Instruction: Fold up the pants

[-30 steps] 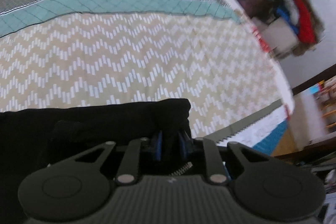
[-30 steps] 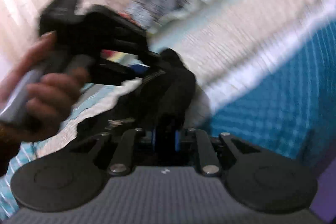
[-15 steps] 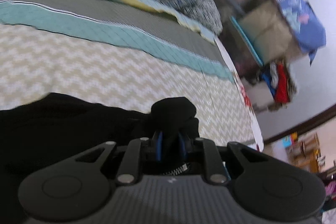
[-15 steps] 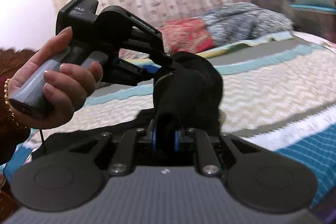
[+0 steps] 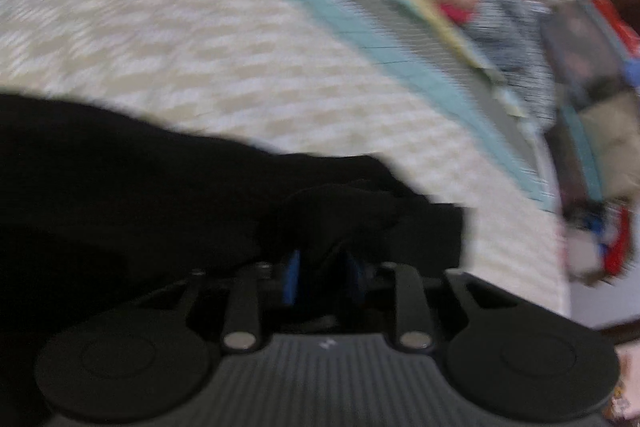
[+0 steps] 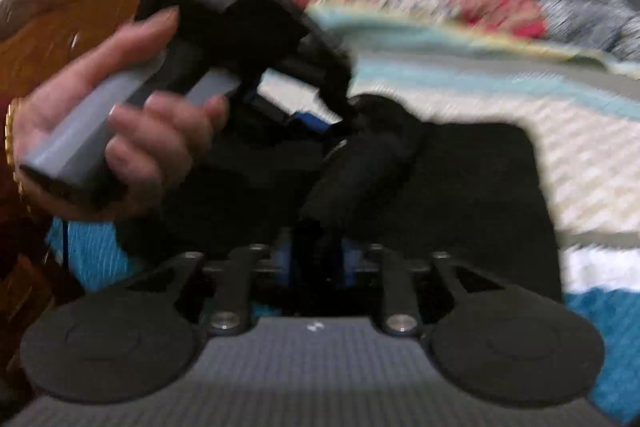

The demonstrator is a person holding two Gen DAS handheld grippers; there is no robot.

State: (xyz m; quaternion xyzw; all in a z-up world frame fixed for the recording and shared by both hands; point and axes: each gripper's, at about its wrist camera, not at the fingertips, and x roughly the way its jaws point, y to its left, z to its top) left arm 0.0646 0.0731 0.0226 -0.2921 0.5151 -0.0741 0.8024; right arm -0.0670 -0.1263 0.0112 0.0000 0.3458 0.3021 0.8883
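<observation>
Black pants (image 6: 472,187) are seen spread on a chevron bedspread (image 5: 280,75) as fabric bunches between the opening jaws of the left gripper (image 5: 322,267) and right gripper (image 6: 316,259).

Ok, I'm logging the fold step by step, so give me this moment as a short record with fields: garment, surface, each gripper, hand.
garment: black pants, lying on the bed, one end bunched at both grippers
surface: bedspread with zigzag pattern and teal stripe
left gripper: jaws opening, black cloth between them
right gripper: jaws opening, black cloth between them
hand: holds the left gripper's handle
image: motion-blurred in both views
</observation>
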